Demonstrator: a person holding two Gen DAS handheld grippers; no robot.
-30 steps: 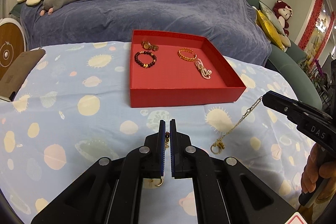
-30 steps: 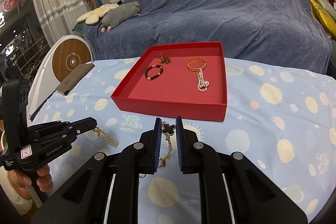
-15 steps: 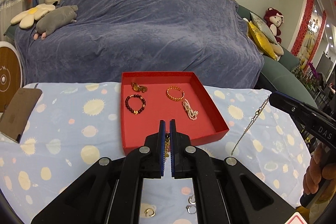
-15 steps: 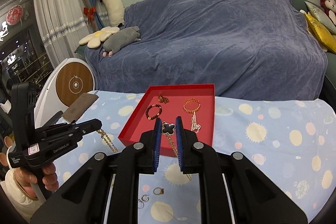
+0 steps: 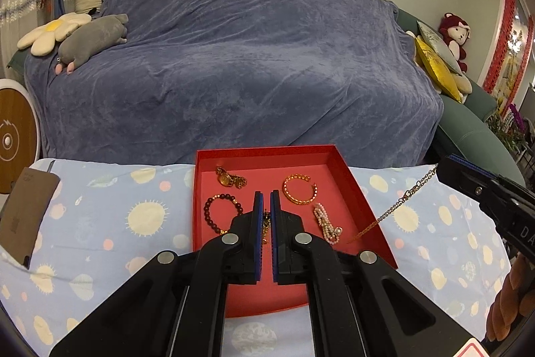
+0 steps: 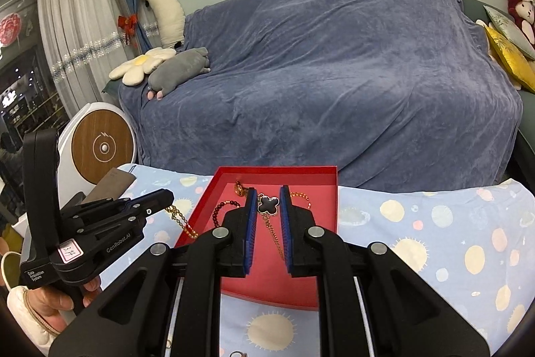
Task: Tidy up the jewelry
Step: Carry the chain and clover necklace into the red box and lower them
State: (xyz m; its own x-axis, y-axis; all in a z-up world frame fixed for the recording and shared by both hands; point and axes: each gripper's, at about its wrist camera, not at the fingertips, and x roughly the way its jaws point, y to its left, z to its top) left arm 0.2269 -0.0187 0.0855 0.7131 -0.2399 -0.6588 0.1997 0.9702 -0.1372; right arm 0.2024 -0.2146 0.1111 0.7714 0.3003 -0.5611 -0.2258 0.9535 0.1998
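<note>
- A sofa (image 5: 240, 56) draped in a blue throw fills the background behind the surface (image 5: 100, 223), which wears a pale cloth printed with suns and planets.
- A shallow red tray (image 5: 364, 196) sits on that surface and already holds a gold watch (image 5: 229, 179), a dark bead bracelet (image 5: 214, 213), an open gold bangle (image 5: 299, 189) and a small pearl strand (image 5: 326, 223).
- The left tool (image 5: 264, 206) hangs over the middle of the tray, its fingers nearly closed on a short length of gold chain (image 5: 265, 225) that dangles between them.
- The right tool (image 6: 268, 206) hovers above the tray, clamped on a black clover pendant (image 6: 267, 204), with its fine chain (image 6: 276, 238) trailing down; in the left wrist view the same chain slants from the tool down into the tray's right side.
- The step in hand appears to be carrying the two pieces over the tray for placing.
- The next move likely calls for lowering each tool toward a bare patch of red floor, clear of the bracelets, and only then opening, so the chains pool rather than snag or drape over the wall.
- A ring (image 6: 238, 353) remains on the cloth near the bottom edge of the right wrist view.
</note>
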